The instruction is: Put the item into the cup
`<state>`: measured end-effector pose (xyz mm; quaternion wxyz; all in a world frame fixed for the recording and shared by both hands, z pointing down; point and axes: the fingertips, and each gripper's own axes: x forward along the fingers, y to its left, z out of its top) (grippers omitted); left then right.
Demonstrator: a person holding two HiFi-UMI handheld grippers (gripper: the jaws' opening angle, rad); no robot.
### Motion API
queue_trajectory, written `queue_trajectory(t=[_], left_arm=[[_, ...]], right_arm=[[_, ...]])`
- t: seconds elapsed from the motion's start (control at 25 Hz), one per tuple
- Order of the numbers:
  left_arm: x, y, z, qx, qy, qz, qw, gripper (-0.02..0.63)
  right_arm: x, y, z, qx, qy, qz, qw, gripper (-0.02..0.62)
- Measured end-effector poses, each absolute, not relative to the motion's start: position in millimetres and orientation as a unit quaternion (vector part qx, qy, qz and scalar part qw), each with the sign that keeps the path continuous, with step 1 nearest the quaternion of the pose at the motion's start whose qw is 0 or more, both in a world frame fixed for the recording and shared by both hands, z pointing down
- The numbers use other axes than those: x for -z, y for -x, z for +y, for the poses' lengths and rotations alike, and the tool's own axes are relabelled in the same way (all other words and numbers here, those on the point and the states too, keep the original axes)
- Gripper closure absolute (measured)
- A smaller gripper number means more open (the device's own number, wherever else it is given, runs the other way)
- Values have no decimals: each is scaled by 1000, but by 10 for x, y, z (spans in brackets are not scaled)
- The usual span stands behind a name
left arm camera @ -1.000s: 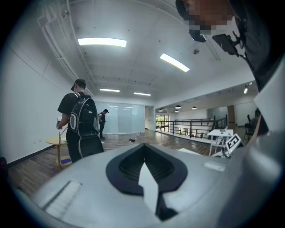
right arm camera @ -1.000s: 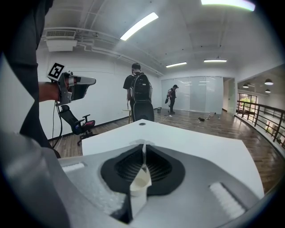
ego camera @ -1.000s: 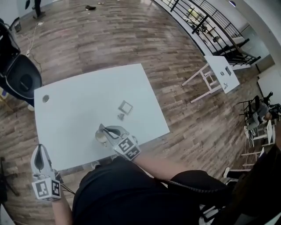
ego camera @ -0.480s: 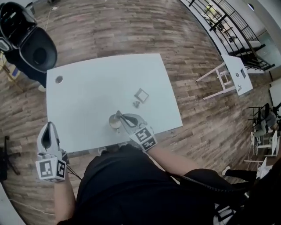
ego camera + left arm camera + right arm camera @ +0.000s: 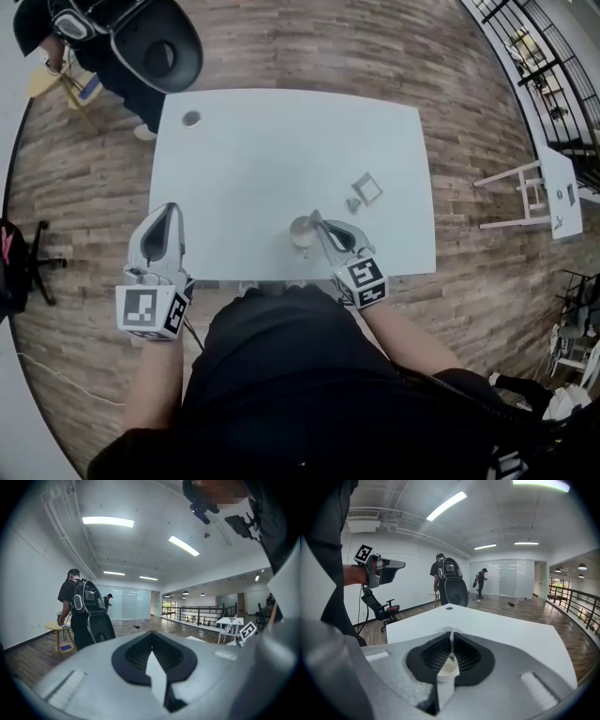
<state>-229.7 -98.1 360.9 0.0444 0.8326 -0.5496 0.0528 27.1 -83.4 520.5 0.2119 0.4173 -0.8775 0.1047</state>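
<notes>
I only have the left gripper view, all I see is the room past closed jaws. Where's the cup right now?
Observer: The cup is at the near side of the white table, as the head view shows.
Operator: Is anything holding it?
Observer: Yes, the right gripper is shut on its rim.
Operator: And the item?
Observer: A small grey item lies on the table beside a square piece, outside the cup.

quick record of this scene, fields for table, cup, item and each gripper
table: white table, wood floor around it
cup: cup upright near the table's front edge
item: small grey item on the table, outside the cup, beside a square piece
right gripper: right gripper shut on the cup's rim
left gripper: left gripper shut, empty, near the table's left front corner
</notes>
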Motion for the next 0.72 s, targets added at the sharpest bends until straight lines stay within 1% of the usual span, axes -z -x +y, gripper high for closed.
queue_trajectory(t=[0.24, 0.72], left_arm=[[-3602, 2185, -1031, -51, -838, -542, 40, 607], [-3610, 2304, -1158, -65, -833, -548, 49, 607]], right_arm=[[-5214, -291, -840, -98, -413, -879, 218, 578], [-5242, -285, -852, -100, -409, -879, 223, 578]])
